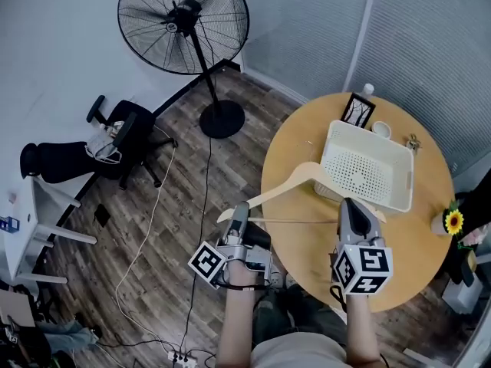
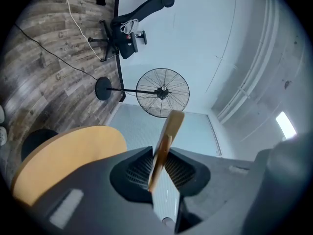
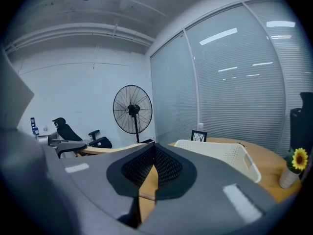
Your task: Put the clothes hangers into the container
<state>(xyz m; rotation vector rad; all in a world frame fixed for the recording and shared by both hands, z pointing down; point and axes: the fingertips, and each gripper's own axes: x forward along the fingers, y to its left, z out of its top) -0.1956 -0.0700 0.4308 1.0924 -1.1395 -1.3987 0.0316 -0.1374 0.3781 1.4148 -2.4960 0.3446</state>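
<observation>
A pale wooden clothes hanger (image 1: 285,185) hangs in the air over the near left part of the round wooden table (image 1: 307,251), held at both ends. My left gripper (image 1: 239,210) is shut on its left arm tip, and in the left gripper view the hanger (image 2: 166,136) sticks out between the closed jaws of that gripper (image 2: 159,155). My right gripper (image 1: 351,205) is shut on the right end, where wood of the hanger (image 3: 148,186) shows in the jaws of the gripper (image 3: 154,153). The white perforated basket (image 1: 367,169) stands just beyond, empty; this basket (image 3: 220,153) also shows in the right gripper view.
A small picture frame (image 1: 357,111), a white cup (image 1: 381,130) and a sunflower vase (image 1: 453,222) stand round the table's far and right edge. On the wood floor are a pedestal fan (image 1: 184,21), a black office chair (image 1: 115,140) and trailing cables (image 1: 153,221).
</observation>
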